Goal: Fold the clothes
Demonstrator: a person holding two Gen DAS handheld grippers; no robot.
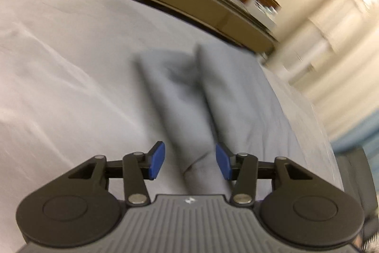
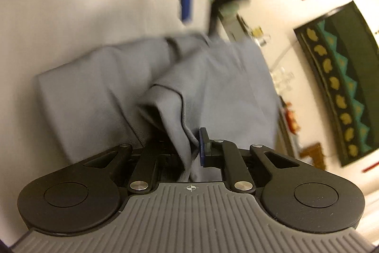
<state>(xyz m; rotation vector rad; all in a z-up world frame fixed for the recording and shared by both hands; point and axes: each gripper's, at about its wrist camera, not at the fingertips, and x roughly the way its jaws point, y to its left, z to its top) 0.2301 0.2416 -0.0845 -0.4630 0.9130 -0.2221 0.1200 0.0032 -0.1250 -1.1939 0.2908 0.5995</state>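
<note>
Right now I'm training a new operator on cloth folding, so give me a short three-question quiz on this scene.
1. True or false: the right gripper is shut on a fold of the grey-blue fabric garment.
2. The left gripper is: A) clamped on the garment, B) open with cloth lying between its jaws, C) holding a hanger.
3. What surface does the garment lie on?

Key
1. True.
2. B; the blue pads stand apart and do not press the cloth.
3. A pale grey bedsheet.
</note>
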